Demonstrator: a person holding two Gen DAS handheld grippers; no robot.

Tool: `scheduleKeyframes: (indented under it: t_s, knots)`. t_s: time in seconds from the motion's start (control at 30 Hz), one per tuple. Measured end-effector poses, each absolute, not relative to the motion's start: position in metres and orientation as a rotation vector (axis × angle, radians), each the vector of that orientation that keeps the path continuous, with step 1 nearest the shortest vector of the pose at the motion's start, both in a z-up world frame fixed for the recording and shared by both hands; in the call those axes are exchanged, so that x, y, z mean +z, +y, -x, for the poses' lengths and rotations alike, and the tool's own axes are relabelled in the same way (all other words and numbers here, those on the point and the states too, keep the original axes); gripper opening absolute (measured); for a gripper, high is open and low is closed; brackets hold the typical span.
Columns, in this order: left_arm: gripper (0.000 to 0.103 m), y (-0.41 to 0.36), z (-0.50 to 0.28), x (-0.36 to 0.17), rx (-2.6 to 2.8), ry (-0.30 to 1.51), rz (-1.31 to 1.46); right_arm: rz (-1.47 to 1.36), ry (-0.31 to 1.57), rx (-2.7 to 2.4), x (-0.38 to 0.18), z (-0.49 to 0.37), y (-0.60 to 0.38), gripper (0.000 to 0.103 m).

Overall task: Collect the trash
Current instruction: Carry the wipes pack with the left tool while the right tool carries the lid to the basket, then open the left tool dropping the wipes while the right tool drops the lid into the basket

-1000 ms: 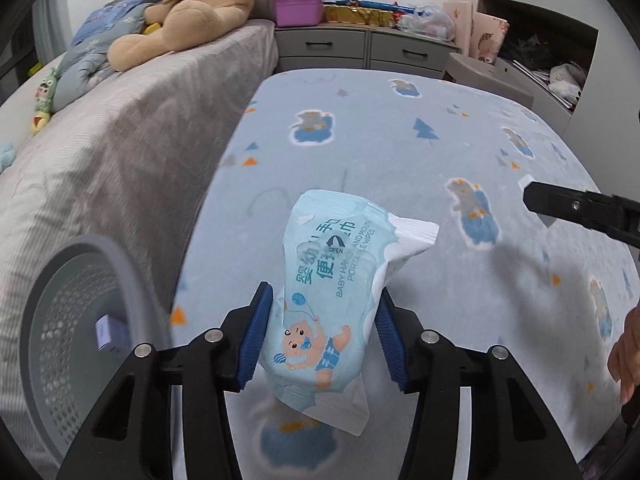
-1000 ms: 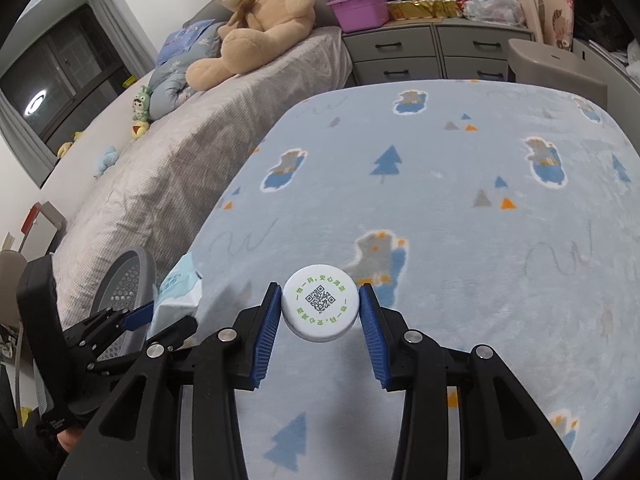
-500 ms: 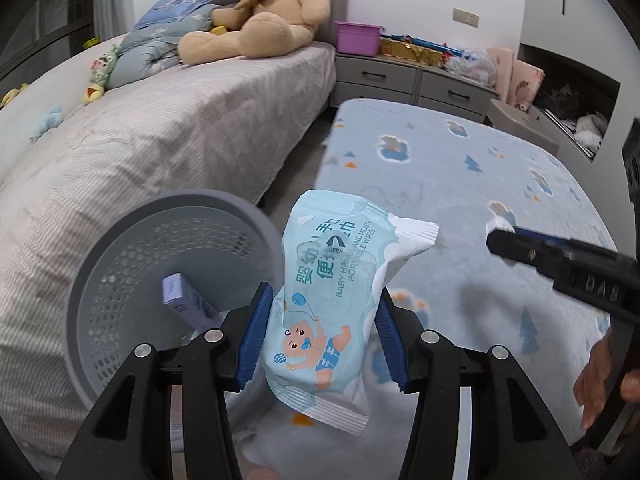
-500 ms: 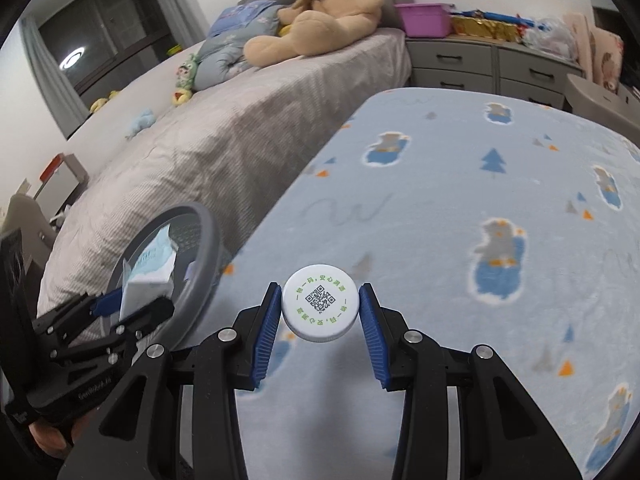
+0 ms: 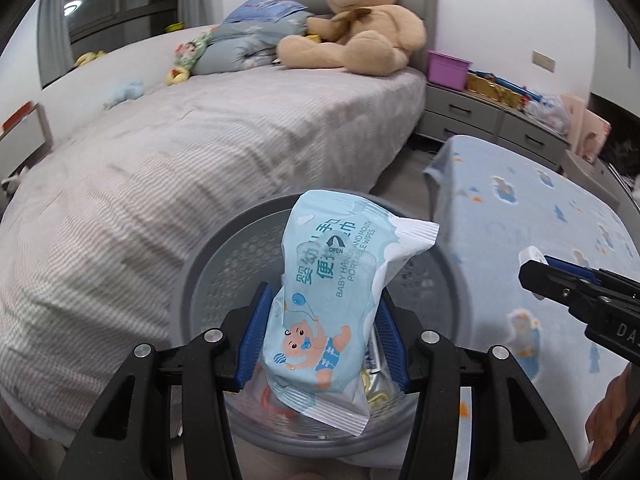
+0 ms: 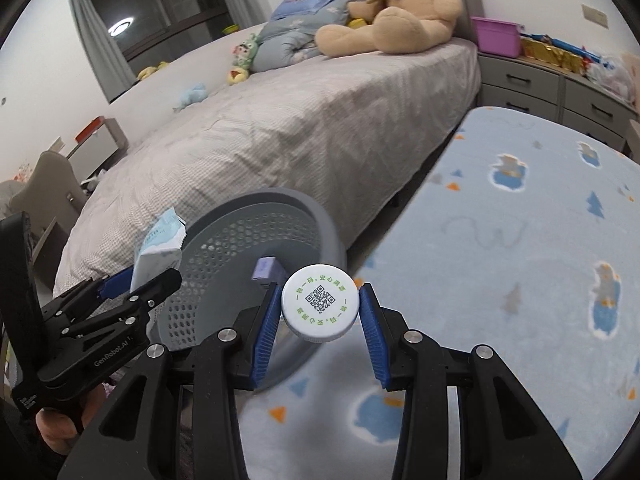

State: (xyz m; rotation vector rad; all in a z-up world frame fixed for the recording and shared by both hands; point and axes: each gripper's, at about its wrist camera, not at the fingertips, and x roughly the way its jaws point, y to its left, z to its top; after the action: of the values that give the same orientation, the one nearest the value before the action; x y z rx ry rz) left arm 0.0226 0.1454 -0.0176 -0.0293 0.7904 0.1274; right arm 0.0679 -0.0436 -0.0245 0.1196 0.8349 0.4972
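My left gripper [image 5: 322, 330] is shut on a light blue pack of baby wipes [image 5: 332, 292], held directly over the grey perforated bin [image 5: 224, 260]; the same pack [image 6: 160, 244] shows at the bin's left rim in the right wrist view. My right gripper [image 6: 320, 320] is shut on a white round cap with a QR code [image 6: 319, 300], at the right side of the bin [image 6: 248, 248], over the edge of the blue blanket [image 6: 520, 280]. Inside the bin lie a small lilac box [image 6: 266, 268] and some wrappers [image 5: 376, 384].
A grey-striped bed [image 5: 200, 152] with a big teddy bear [image 5: 360, 28] and soft toys runs behind the bin. Grey drawers [image 5: 480, 116] with a purple box [image 5: 446, 68] stand at the back. A person's hand [image 5: 608, 428] holds the right gripper.
Both grippers have swung left from over the blue blanket to the bin. The wipes pack now hangs over the bin's opening, and the cap has come up to its right rim.
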Motion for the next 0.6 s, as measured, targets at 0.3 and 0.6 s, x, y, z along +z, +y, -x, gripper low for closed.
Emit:
scheduleKeyframes:
  t_s: [0.3,0.6]
  knots:
    - [0.050,0.163,-0.022,-0.027,0.193,0.793,0.041,-0.076,0.855,0.580,-0.030,-0.079,0.001,0.040]
    - [0.050,0.178,-0.030,-0.036,0.235,0.825,0.056,-0.076,0.875,0.607,-0.035,-0.095,0.017,0.040]
